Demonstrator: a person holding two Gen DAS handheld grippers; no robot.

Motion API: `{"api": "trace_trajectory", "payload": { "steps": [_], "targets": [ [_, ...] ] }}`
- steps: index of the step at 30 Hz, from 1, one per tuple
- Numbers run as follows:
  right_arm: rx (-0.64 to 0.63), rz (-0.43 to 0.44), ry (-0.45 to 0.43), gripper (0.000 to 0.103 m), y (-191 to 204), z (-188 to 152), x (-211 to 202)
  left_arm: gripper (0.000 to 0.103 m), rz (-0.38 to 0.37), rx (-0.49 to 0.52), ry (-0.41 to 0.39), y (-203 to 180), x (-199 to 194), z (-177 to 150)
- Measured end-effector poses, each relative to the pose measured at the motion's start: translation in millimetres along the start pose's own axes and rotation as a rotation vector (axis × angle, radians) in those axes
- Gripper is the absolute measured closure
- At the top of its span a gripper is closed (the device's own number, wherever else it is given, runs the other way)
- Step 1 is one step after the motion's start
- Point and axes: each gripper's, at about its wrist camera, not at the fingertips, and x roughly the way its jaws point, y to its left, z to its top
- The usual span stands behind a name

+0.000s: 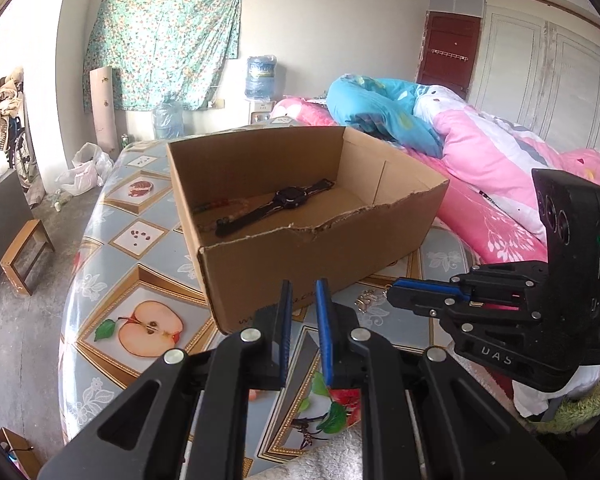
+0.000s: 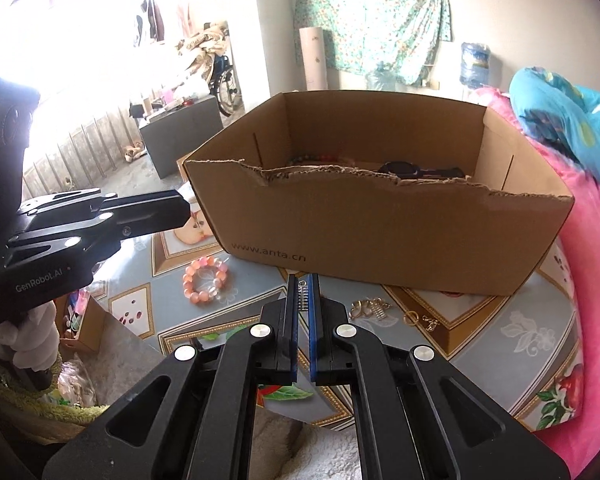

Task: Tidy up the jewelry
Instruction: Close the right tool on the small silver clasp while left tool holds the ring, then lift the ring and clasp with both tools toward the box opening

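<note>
An open cardboard box (image 1: 308, 248) (image 2: 380, 232) stands on the fruit-patterned table. Inside lie a black watch (image 1: 288, 198) (image 2: 404, 170) and a string of coloured beads (image 1: 216, 206) (image 2: 320, 159). My right gripper (image 2: 303, 294) (image 1: 394, 294) hovers just before the box's near wall, shut on a small silver jewelry piece (image 2: 305, 297). More gold and silver pieces (image 2: 370, 308) (image 1: 364, 302) lie on the table by the box. A pink bead bracelet (image 2: 206, 280) lies to their left. My left gripper (image 1: 303, 294) (image 2: 184, 210) has its pads a narrow gap apart and is empty.
Pink and blue quilts (image 1: 500, 152) (image 2: 596, 240) are heaped along the table's right side, touching the box. The table's left edge drops to the floor, where a small wooden stool (image 1: 24, 256) and a grey cabinet (image 2: 184, 132) stand.
</note>
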Motion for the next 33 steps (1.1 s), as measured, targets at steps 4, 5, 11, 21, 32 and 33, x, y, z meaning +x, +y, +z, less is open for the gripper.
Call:
{"api": "trace_trajectory", "payload": {
  "steps": [4, 5, 11, 21, 32, 33],
  "targets": [
    [0.055, 0.008, 0.034, 0.101, -8, -5, 9, 0.091, -0.035, -0.002, 0.079, -8, 24, -8],
    [0.073, 0.011, 0.042, 0.101, -11, -8, 12, 0.091, -0.039, -0.003, 0.099, -10, 32, -10],
    [0.132, 0.029, 0.075, 0.101, -28, -12, 18, 0.085, -0.014, 0.052, 0.178, -21, 77, -13],
    [0.169, 0.070, 0.110, 0.101, -43, -11, 33, 0.080, -0.017, 0.104, 0.245, -27, 114, -9],
    [0.198, 0.079, 0.131, 0.101, -52, -8, 40, 0.091, -0.043, 0.110, 0.266, -23, 126, -9],
    [0.198, 0.079, 0.131, 0.101, -54, -7, 40, 0.091, -0.047, 0.107, 0.266, -22, 126, -9]
  ]
}}
